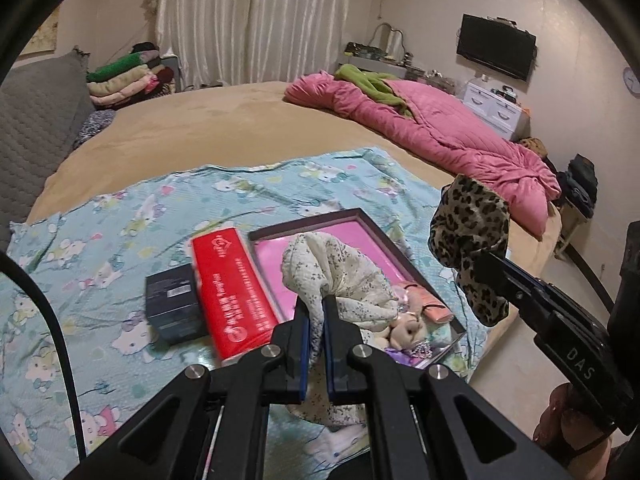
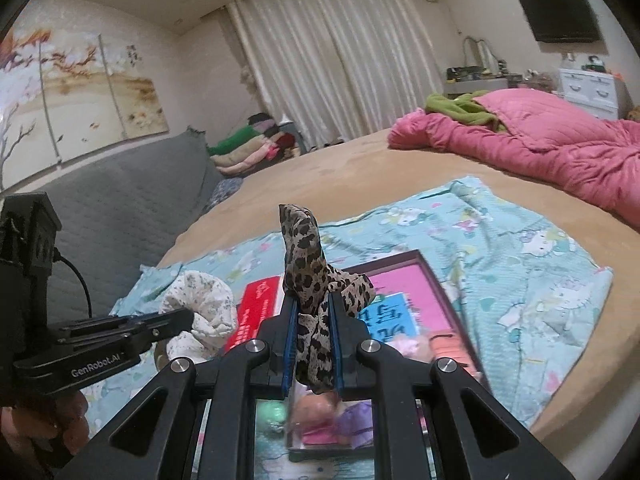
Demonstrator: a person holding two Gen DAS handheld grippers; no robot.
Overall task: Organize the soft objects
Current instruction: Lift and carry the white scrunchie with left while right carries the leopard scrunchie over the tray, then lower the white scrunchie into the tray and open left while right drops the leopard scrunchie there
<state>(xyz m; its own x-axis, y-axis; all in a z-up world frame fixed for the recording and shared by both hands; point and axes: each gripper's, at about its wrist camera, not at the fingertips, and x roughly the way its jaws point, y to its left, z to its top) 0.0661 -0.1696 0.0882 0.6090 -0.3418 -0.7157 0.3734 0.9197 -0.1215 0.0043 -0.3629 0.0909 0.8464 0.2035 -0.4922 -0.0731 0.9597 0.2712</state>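
here both tilt downward over the bed, left tool (image 1: pixel 316 300) pinching floral cloth (image 1: pixel 340 272), right tool (image 2: pixel 312 300) pinching leopard scarf (image 2: pixel 308 264).

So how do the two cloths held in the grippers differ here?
The white floral cloth is pale with tiny grey sprigs; the leopard-print cloth is tan with dark spots. The floral one looks bulkier, the leopard one thinner. The left gripper holds the floral, the right gripper the leopard. Both hang clamped above the pink-lined box.

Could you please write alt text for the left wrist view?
The left gripper is shut on a white floral cloth above a pink-lined tray on a bed. At right, the right gripper holds a leopard-print cloth.
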